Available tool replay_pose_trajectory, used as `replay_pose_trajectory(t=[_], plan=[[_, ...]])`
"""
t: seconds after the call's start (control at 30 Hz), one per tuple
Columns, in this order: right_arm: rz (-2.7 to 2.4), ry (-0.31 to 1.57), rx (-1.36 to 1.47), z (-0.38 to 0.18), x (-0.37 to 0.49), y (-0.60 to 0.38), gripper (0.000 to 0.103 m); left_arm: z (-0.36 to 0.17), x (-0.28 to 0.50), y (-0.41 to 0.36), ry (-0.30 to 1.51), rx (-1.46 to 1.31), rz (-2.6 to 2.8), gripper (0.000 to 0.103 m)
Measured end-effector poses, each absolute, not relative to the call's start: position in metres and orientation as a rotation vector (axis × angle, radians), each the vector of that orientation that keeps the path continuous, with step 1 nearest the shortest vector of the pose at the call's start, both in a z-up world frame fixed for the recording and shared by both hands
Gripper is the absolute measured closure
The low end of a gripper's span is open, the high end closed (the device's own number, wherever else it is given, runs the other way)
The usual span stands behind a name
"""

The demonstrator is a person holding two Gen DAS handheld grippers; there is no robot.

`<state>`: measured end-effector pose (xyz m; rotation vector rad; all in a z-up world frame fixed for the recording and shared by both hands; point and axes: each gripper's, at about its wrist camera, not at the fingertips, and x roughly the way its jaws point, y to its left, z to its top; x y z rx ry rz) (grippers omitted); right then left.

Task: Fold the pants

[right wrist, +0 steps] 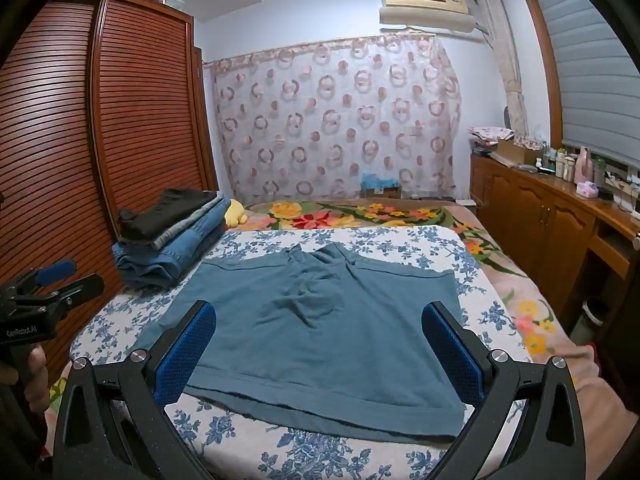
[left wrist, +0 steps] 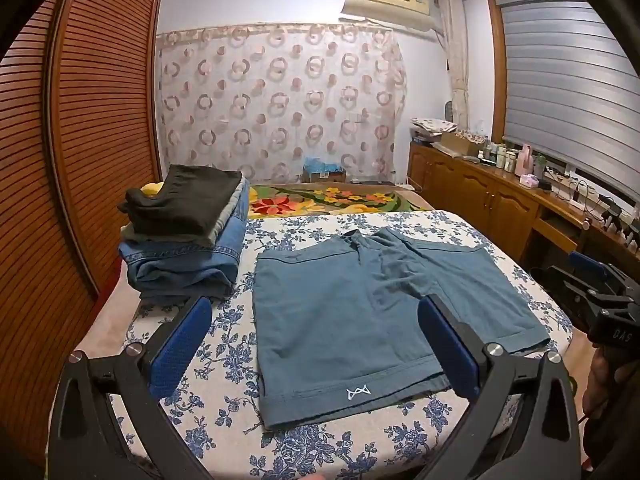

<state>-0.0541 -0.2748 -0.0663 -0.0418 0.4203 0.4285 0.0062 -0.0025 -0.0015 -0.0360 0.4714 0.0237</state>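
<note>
A pair of teal-blue shorts [left wrist: 360, 312] lies spread flat on the blue-flowered cloth [left wrist: 224, 360], legs towards me and waistband at the far side. It also shows in the right wrist view [right wrist: 320, 328]. My left gripper [left wrist: 316, 340] is open and empty, held above the near hem of the left leg. My right gripper [right wrist: 320, 344] is open and empty above the near hem of the right leg. The right gripper shows at the right edge of the left wrist view [left wrist: 592, 292], and the left gripper at the left edge of the right wrist view [right wrist: 52, 288].
A stack of folded clothes [left wrist: 184, 236], black on top of grey and denim, stands at the far left of the bed beside a brown louvred wardrobe [left wrist: 80, 140]. A wooden cabinet [left wrist: 500, 196] with bottles runs along the right. A flowered blanket [left wrist: 332, 198] lies behind.
</note>
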Motion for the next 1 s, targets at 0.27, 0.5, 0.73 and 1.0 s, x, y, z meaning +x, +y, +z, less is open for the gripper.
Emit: replay_pose_trajectory(t=[0.27, 0.5, 0.73, 1.0], plan=[[0.431, 0.417, -0.042, -0.067, -0.056, -0.275, 0.0, 0.0, 0.001, -0.004, 0.464, -0.035, 0.021, 0.0], [0.43, 0.416, -0.04, -0.066, -0.058, -0.276, 0.0, 0.0, 0.001, -0.004, 0.463, -0.034, 0.022, 0.0], [0.431, 0.417, -0.04, -0.066, -0.057, -0.276, 0.0, 0.002, -0.002, -0.004, 0.464, -0.034, 0.021, 0.0], [0.43, 0.417, -0.04, -0.066, -0.057, -0.276, 0.0, 0.002, -0.002, -0.004, 0.463, -0.035, 0.022, 0.0]])
